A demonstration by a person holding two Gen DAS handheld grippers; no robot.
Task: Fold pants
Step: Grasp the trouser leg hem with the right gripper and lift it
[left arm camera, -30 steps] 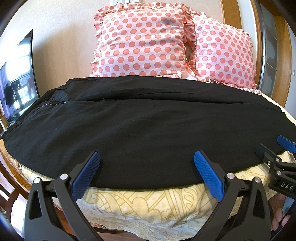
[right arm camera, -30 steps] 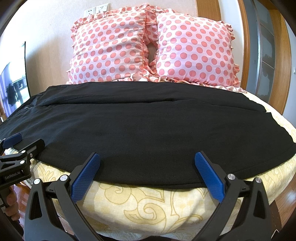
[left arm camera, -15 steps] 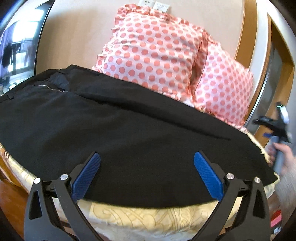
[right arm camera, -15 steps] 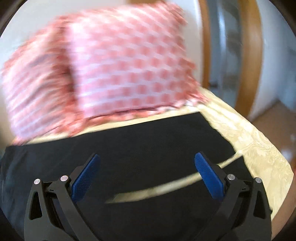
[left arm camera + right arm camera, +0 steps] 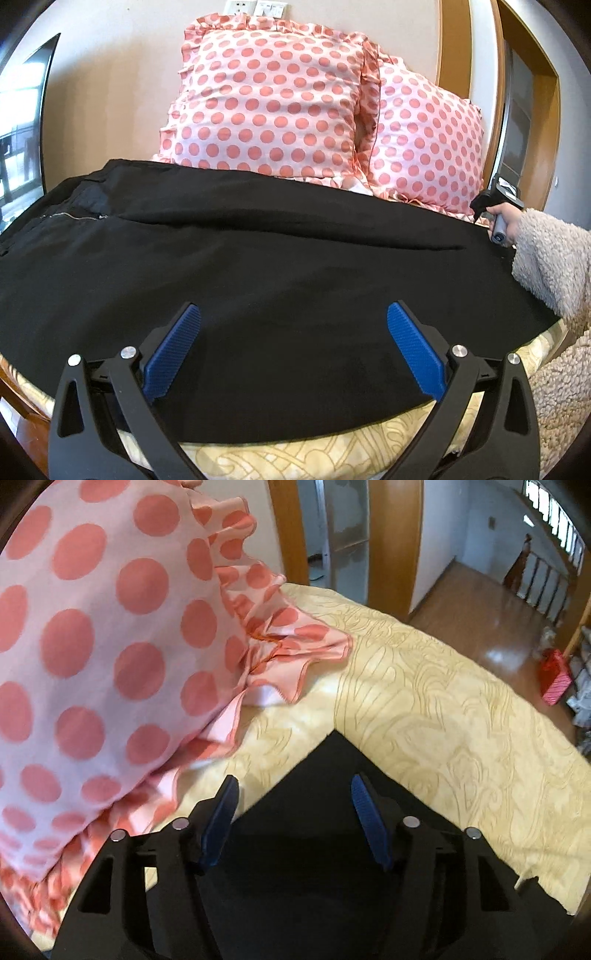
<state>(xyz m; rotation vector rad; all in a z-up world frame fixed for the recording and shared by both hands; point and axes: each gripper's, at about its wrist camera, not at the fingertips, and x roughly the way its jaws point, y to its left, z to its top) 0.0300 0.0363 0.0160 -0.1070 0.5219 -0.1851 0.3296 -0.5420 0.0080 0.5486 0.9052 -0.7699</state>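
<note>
A: The pants (image 5: 258, 280) lie flat across the bed (image 5: 295, 458), waistband toward its left edge — soft, limp cloth, best pinched at a hem corner.

B: The left gripper (image 5: 293, 347) hangs open at the near edge; the right gripper (image 5: 293, 812), also open, has swung to the hem corner by the pillows (image 5: 92, 646).

No legible text or labels

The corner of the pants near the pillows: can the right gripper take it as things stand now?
Probably yes. The right gripper is open, the corner of the pants lies between its jaws, nothing covers it.
</note>
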